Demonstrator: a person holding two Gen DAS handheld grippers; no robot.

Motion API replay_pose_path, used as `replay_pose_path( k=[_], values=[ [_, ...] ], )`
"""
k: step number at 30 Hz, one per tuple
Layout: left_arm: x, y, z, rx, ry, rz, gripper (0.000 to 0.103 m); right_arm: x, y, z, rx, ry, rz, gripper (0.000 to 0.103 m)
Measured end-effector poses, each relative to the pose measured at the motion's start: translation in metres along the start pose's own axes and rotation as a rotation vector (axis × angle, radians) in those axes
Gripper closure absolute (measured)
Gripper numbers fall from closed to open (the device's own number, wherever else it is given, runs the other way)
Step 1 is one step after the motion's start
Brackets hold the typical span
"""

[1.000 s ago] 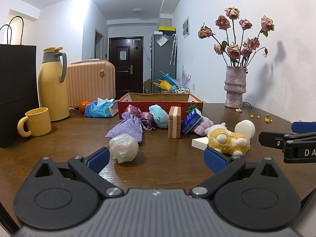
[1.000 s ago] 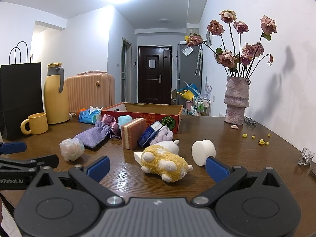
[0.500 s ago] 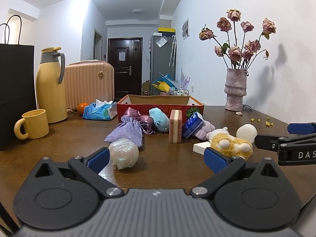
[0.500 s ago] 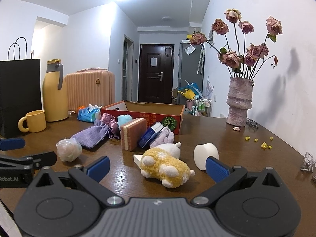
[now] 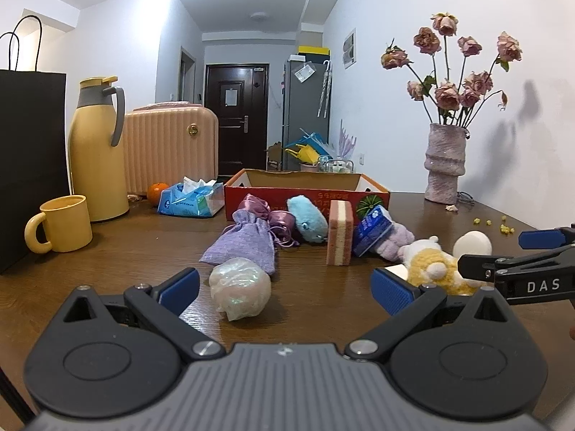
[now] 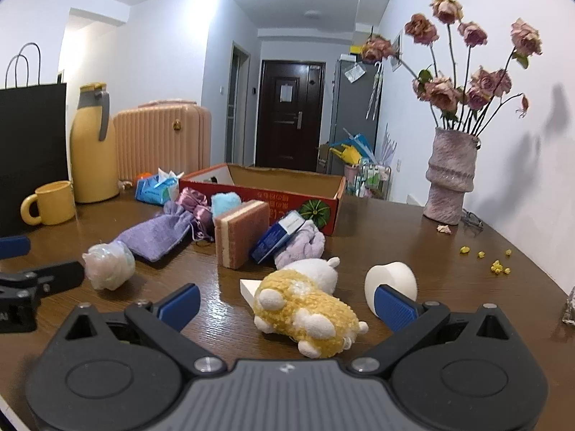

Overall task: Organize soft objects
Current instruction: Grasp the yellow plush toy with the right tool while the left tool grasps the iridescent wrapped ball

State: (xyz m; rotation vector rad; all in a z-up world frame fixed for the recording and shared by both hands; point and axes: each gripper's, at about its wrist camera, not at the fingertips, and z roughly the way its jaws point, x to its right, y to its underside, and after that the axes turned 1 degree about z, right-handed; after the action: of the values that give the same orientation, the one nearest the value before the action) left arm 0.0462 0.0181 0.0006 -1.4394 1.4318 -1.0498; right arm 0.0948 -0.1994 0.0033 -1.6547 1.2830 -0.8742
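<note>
While my right gripper (image 6: 285, 303), spread empty, shows a glass bit (image 6: 569, 307) far right, my left gripper (image 5: 285, 285), spread empty, doesn't. Yellow plush (image 6: 309, 312) lies near; red box (image 5: 305, 194) contents hidden.

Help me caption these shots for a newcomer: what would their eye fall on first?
Probably the yellow plush toy lying on its side on the brown table, right before the open jaws of the right gripper. Behind it a clutter of soft things, a purple pouch and a pink sponge among them, sits before a red cardboard box. At the far right, a vase of dried roses stands tall by the wall.
</note>
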Motion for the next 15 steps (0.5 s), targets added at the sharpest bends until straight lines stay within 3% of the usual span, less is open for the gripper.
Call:
replay_pose_path(
  k=[15],
  values=[
    [-0.017,-0.006,0.038,-0.055,-0.042,-0.005,0.000,0.010,-0.007,0.093,-0.187,0.008,0.019,0.000]
  ],
)
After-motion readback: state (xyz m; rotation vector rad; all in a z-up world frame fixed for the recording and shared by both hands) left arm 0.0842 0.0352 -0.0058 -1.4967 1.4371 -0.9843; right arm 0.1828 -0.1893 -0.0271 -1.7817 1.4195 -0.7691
